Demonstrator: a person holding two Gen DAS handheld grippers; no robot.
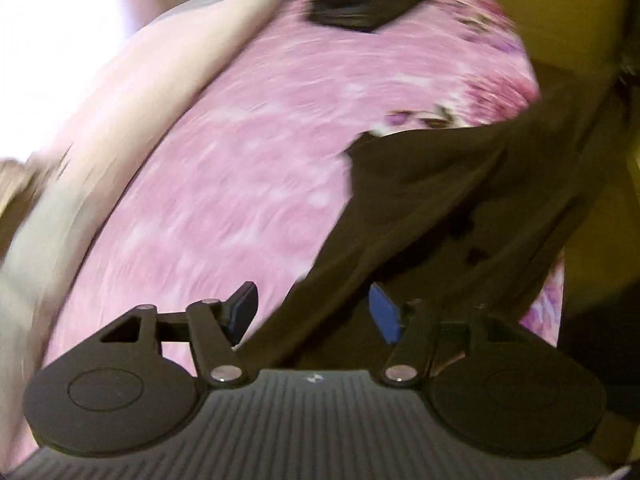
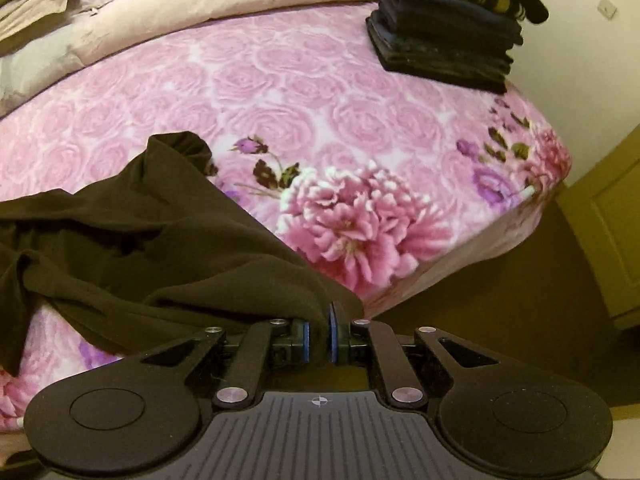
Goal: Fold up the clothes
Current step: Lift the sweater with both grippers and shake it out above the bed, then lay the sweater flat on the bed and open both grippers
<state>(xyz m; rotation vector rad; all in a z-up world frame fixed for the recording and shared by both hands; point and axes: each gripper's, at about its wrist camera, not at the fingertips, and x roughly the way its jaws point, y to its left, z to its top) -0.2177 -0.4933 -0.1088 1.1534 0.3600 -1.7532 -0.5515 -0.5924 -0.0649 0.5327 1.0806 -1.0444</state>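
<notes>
Left tongs (image 1: pixel 314 312) seemingly parted; right tongs (image 2: pixel 319 338) pinched.

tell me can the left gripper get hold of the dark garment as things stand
Probably yes: the left gripper stands open with the dark garment running between its pads, nothing in the way.

The left wrist view is smeared by motion: the pink bedspread (image 1: pixel 240 168) shows no clear pattern, and the dark stack (image 1: pixel 356 4) at the top centre is cut by the frame edge. The brown garment (image 1: pixel 460 208) hides the bed's lower right and runs out of frame; its kind cannot be told
</notes>
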